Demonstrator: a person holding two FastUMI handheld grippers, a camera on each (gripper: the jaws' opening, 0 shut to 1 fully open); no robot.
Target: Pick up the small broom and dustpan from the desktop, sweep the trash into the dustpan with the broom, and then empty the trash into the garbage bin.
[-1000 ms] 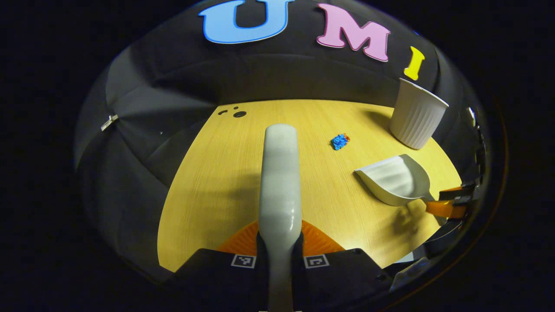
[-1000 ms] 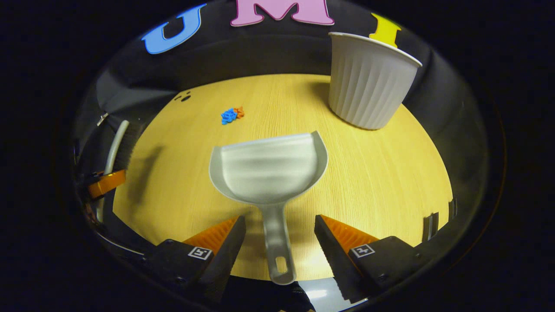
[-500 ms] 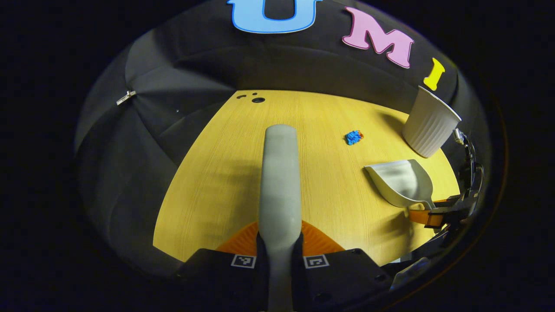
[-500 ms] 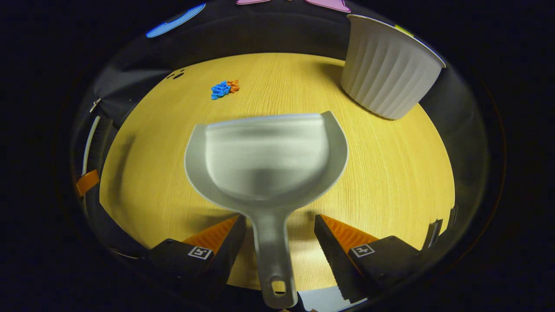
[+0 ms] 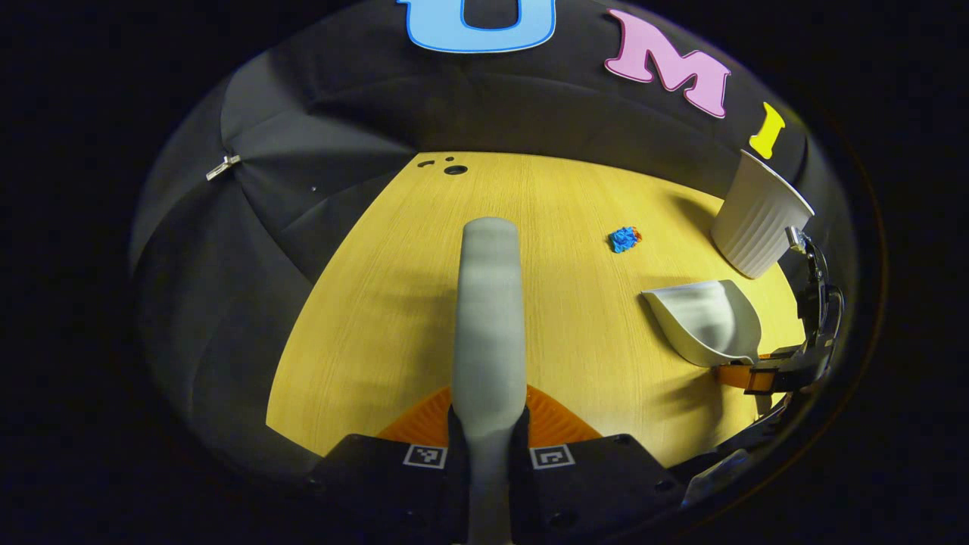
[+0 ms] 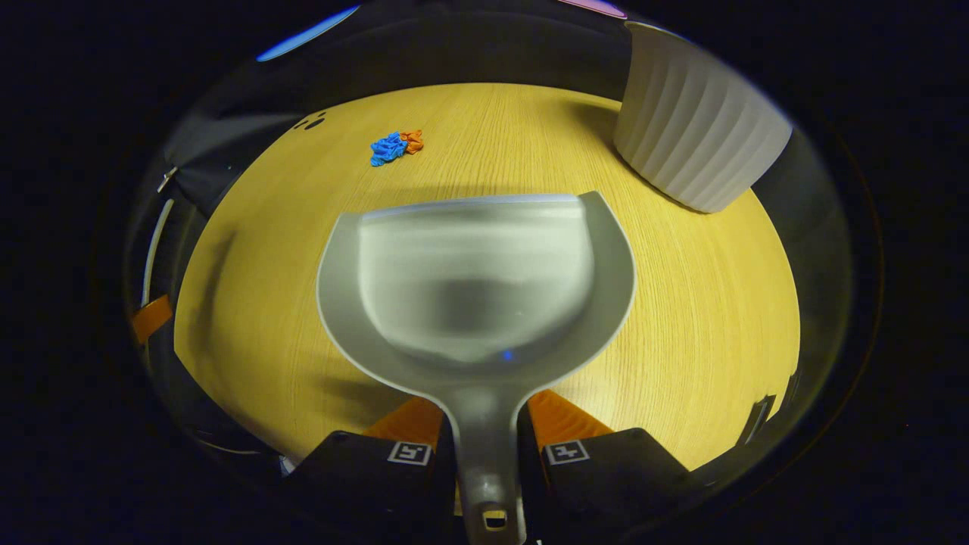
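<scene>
The dustpan [image 6: 473, 280] fills the middle of the right gripper view, handle at the bottom, open lip toward the top. The right gripper [image 6: 484, 446] is closed on that handle, both orange fingers pressing it. The broom [image 5: 490, 318] runs straight up the centre of the left gripper view, clamped at its base by the left gripper [image 5: 488, 431]. The trash [image 6: 395, 145] lies upper left, with bare desktop [image 6: 681, 303] around it. The garbage bin [image 6: 700, 144] stands upper right, near the desktop's far edge.
</scene>
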